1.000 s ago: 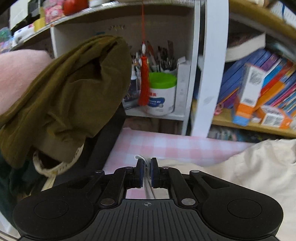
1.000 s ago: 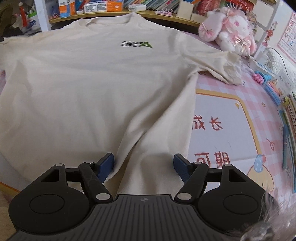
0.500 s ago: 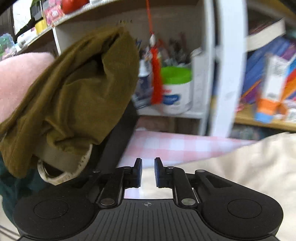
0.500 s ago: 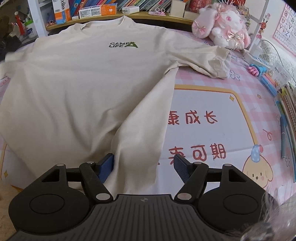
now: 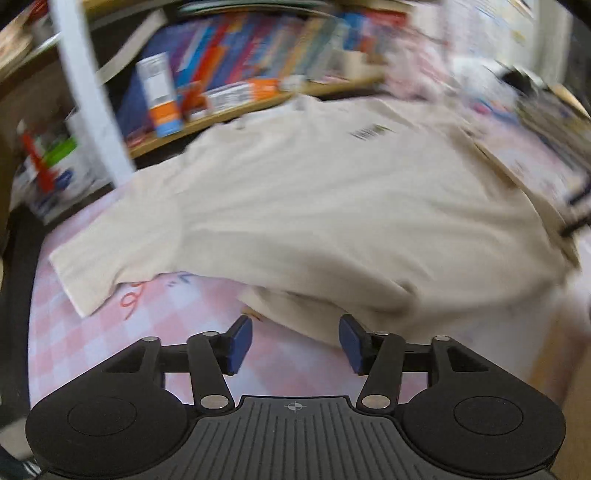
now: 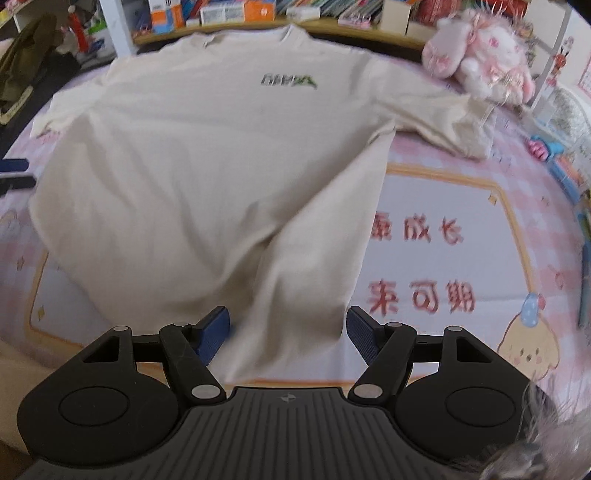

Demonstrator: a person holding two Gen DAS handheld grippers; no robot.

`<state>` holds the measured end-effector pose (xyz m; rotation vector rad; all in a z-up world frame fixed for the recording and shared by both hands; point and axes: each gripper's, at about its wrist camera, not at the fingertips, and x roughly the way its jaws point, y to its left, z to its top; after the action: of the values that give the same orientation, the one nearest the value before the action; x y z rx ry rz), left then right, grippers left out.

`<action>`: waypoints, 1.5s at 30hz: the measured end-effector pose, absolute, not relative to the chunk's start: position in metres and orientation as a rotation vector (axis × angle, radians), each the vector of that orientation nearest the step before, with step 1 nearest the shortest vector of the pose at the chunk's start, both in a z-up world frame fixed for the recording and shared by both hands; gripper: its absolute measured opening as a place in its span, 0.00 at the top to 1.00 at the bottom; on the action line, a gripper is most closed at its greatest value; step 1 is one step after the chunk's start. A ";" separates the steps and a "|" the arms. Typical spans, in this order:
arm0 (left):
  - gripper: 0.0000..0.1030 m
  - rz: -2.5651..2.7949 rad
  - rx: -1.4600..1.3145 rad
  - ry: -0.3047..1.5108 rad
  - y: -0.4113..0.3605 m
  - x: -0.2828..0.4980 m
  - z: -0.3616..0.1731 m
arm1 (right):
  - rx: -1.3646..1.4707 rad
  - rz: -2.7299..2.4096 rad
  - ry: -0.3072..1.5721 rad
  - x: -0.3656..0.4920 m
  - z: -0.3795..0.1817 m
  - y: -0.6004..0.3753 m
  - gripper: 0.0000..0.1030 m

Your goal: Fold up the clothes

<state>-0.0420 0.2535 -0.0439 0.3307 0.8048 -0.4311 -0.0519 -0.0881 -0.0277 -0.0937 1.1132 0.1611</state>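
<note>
Spread front-up across a pink checked table mat (image 6: pixel 424 206), a cream short-sleeved cotton T-shirt with a small green chest logo (image 6: pixel 207 158) lies unfolded, collar toward the bookshelf (image 6: pixel 258 11) and both sleeves out to the sides, its lower body rumpled into a diagonal ridge. By the look of it the cloth is light, limp and not fragile; it will likely sag and drag rather than keep a shape, so a hem corner, a side seam or a sleeve edge seems the surest place to pinch, through both layers. The right gripper (image 6: pixel 286 334) is spread wide and holds nothing, the shirt's bottom edge lying between its blue pads (image 6: pixel 212 334) and under them; whether the pads touch the fabric cannot be told. The left gripper (image 5: pixel 293 345), likewise spread and empty, sits just short of the shirt's near edge, close to the hem corner (image 5: pixel 258 295), the left sleeve (image 5: pixel 92 258) off to its side; that view is blurred. A pink plush rabbit (image 6: pixel 480 62) sits beyond the far sleeve.
</note>
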 end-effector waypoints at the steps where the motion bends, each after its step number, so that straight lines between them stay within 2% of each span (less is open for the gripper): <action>1: 0.42 -0.452 0.358 0.796 0.248 -0.047 -0.043 | -0.089 0.156 1.121 -0.053 -0.031 -0.089 0.35; 3: 0.41 -0.498 0.401 0.791 0.237 -0.050 -0.045 | -0.063 0.144 1.128 -0.054 -0.034 -0.093 0.44; 4: 0.41 -0.517 0.424 0.790 0.230 -0.050 -0.047 | -0.041 0.144 1.129 -0.053 -0.036 -0.096 0.56; 6: 0.41 -0.556 0.468 0.788 0.217 -0.051 -0.050 | -0.020 0.142 1.119 -0.054 -0.036 -0.098 0.63; 7: 0.41 -0.575 0.490 0.787 0.210 -0.052 -0.052 | -0.014 0.141 1.112 -0.054 -0.035 -0.099 0.71; 10: 0.41 -0.594 0.555 0.787 0.194 -0.049 -0.059 | 0.023 0.142 1.084 -0.055 -0.031 -0.104 0.87; 13: 0.39 -0.570 0.558 0.775 0.193 -0.045 -0.056 | 0.054 0.130 1.014 -0.056 -0.017 -0.110 0.90; 18: 0.30 -0.498 0.329 0.796 0.227 -0.028 -0.049 | 0.185 0.089 0.871 -0.039 0.015 -0.130 0.90; 25: 0.32 -0.389 -0.007 0.817 0.277 -0.003 -0.040 | 0.103 0.095 0.847 -0.021 0.017 -0.120 0.91; 26: 0.34 -0.372 -0.055 0.818 0.284 0.000 -0.039 | 0.102 0.092 0.850 -0.021 0.015 -0.120 0.91; 27: 0.41 -0.347 -0.056 0.835 0.286 0.006 -0.042 | 0.103 0.089 0.853 -0.020 0.013 -0.121 0.91; 28: 0.59 -0.318 -0.035 0.859 0.285 0.011 -0.047 | 0.105 0.086 0.857 -0.020 0.012 -0.122 0.91; 29: 0.67 -0.301 -0.028 0.878 0.284 0.016 -0.052 | 0.107 0.084 0.860 -0.020 0.010 -0.123 0.91; 30: 0.70 -0.291 -0.026 0.895 0.284 0.020 -0.057 | 0.108 0.081 0.863 -0.019 0.008 -0.125 0.91; 34: 0.66 -0.269 -0.029 0.917 0.281 0.031 -0.066 | 0.103 0.082 0.875 -0.020 0.009 -0.124 0.90; 38: 0.67 -0.256 -0.028 0.910 0.277 0.033 -0.067 | 0.102 0.086 0.884 -0.022 0.008 -0.125 0.90; 39: 0.69 -0.244 -0.044 0.909 0.277 0.031 -0.066 | 0.102 0.089 0.886 -0.022 0.008 -0.125 0.90; 40: 0.82 -0.233 -0.060 0.907 0.277 0.030 -0.065 | 0.101 0.095 0.887 -0.022 0.008 -0.126 0.90; 42: 0.93 -0.209 -0.091 0.905 0.277 0.027 -0.064 | 0.103 0.108 0.891 -0.023 0.006 -0.128 0.90; 45: 0.95 -0.175 -0.138 0.900 0.277 0.022 -0.063 | 0.109 0.139 0.895 -0.022 0.005 -0.132 0.90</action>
<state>0.0221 0.2774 -0.0626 -0.1381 0.8999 -0.1748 -0.0219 -0.1325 0.0053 0.1089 0.8953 0.1387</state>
